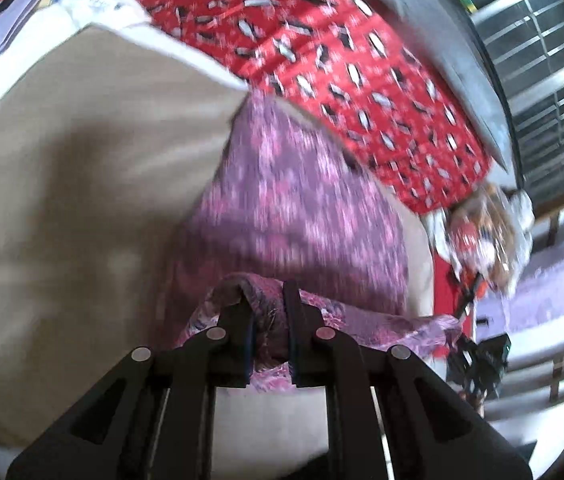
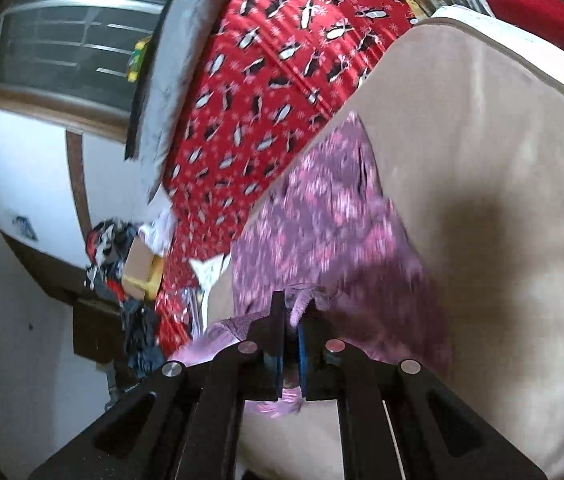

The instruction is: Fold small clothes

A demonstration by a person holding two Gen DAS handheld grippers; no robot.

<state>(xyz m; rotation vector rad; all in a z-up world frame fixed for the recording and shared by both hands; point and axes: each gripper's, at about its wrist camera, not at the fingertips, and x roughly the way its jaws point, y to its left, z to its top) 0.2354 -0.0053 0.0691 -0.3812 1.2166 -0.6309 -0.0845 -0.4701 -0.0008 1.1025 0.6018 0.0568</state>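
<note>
**Both grippers clamp the purple garment's near edge**

The left gripper (image 1: 268, 300) tilts steeply downward, its jaws pinching a fold of the purple patterned garment (image 1: 293, 200). The right gripper (image 2: 291, 312) points more shallowly, closed on the same cloth. The garment stretches away over the beige cushion (image 1: 82, 152), beside the red penguin-print fabric (image 1: 321, 52). Blur smears its pattern and outline.

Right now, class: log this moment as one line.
left gripper: shut on cloth | right gripper: shut on cloth | cloth: over beige cushion
</note>
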